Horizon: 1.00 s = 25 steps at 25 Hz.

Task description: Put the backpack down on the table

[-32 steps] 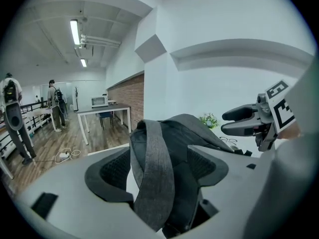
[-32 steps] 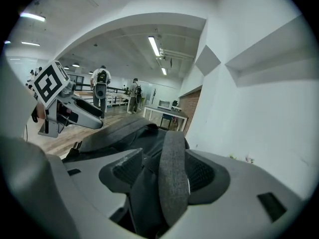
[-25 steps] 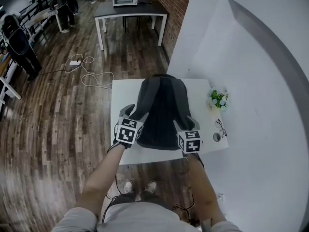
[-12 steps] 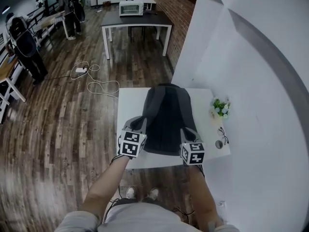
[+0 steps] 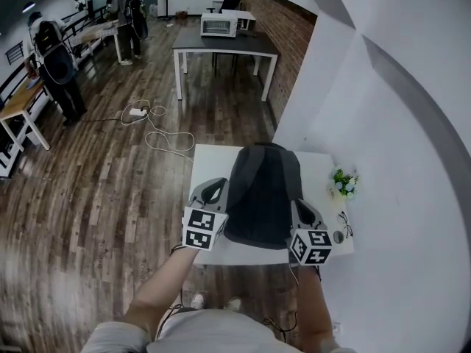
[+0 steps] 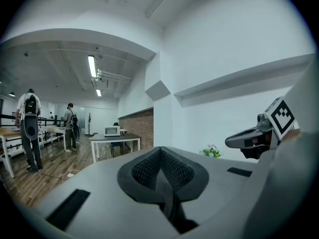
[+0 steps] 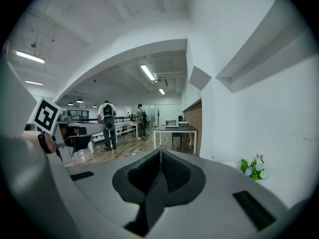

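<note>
A dark grey backpack (image 5: 261, 193) lies flat on the small white table (image 5: 210, 160), its top pointing away from me. My left gripper (image 5: 215, 188) hovers at the backpack's near left side. My right gripper (image 5: 302, 210) hovers at its near right side. Both are shut, and in each gripper view the black pads (image 6: 162, 171) (image 7: 159, 176) meet with nothing between them. The backpack does not show in either gripper view. Each of those views looks level across the room and catches the other gripper (image 6: 259, 133) (image 7: 50, 128).
A small flower pot (image 5: 344, 182) and a small round object (image 5: 338, 235) sit at the table's right edge, against the white wall. Behind stands a dark table (image 5: 221, 46) with a microwave (image 5: 218, 25). Cables (image 5: 158, 127) lie on the wood floor; people (image 5: 55, 57) stand far left.
Both grippers went from open beside the backpack to shut, and rose from its sides. The backpack stays on the table. The head view has shifted back.
</note>
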Available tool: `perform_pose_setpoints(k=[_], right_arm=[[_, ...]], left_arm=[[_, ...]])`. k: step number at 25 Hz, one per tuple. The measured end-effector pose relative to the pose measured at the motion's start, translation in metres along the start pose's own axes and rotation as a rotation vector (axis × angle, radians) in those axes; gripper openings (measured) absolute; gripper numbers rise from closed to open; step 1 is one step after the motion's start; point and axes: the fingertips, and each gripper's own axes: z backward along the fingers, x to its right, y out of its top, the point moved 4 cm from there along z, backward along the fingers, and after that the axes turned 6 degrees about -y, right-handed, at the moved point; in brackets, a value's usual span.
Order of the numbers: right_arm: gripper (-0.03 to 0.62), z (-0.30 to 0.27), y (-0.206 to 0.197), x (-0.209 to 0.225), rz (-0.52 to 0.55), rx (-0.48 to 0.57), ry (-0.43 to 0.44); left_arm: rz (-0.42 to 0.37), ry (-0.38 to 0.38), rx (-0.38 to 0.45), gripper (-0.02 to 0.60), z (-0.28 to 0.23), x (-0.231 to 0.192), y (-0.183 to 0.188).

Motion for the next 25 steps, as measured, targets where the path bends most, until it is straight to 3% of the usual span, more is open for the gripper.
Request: perform_pose_setpoints(k=[11, 18, 25], right_arm=[[0.046, 0.035, 0.069, -0.002, 0.031, 0.179, 0.054], [0.046, 0.071, 0.08, 0.011, 0.077, 0.249, 0.042], [0.046, 0.107, 0.075, 0.02, 0.085, 0.262, -0.033]], left_arm=[[-0.033, 0.031, 0.232, 0.017, 0.065, -0.005, 0.075], [-0.053, 0.036, 0.249, 0.017, 0.09, 0.01, 0.079], [-0.068, 0.035, 0.286, 0.017, 0.118, 0.015, 0.084]])
